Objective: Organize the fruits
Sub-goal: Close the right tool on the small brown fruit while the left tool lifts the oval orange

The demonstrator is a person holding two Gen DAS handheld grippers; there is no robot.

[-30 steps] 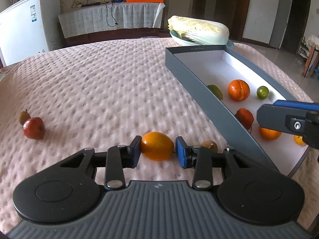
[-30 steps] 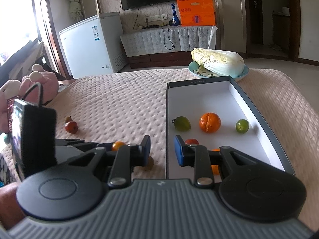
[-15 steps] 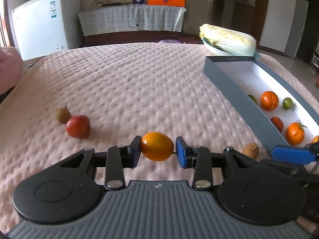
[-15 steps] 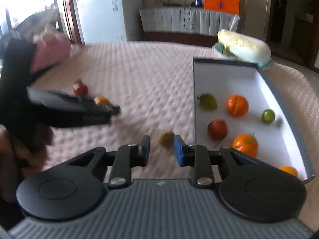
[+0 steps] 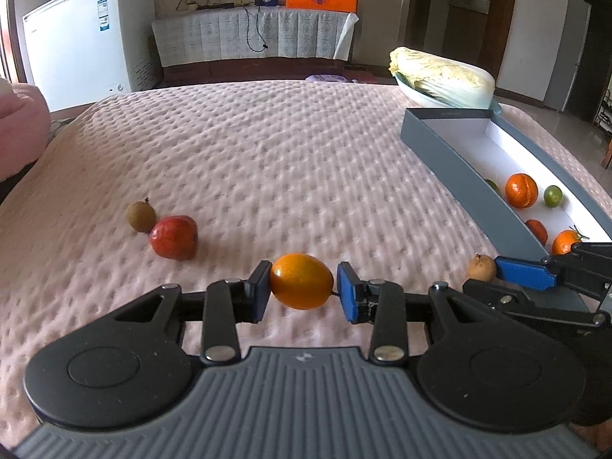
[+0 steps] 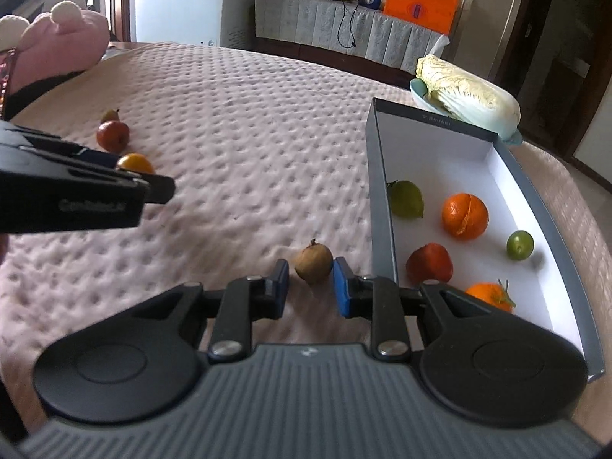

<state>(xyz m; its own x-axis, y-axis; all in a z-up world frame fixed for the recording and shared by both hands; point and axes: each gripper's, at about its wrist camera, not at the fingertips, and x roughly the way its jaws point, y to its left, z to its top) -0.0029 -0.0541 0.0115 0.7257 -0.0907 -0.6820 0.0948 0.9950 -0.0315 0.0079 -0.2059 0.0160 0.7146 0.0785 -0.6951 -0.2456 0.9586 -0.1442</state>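
My left gripper [image 5: 302,286] is clamped on a yellow-orange fruit [image 5: 301,281], one pad against each side, and holds it above the pink quilted bed [image 5: 267,160]. My right gripper [image 6: 310,284] has just been closing its jaws around a small brown fruit [image 6: 313,263] that sits on the bed just beside the outer wall of the grey box [image 6: 382,206]; the right pad looks to touch it, while a thin gap shows at the left pad. Inside the box lie a green fruit [image 6: 406,199], a split orange [image 6: 464,215], a small lime [image 6: 520,244], a red fruit [image 6: 429,264] and a tangerine [image 6: 489,295]. Farther left on the bed, a red apple [image 5: 174,237] touches another small brown fruit [image 5: 140,215]. Beyond the box rests a cabbage [image 6: 468,95].
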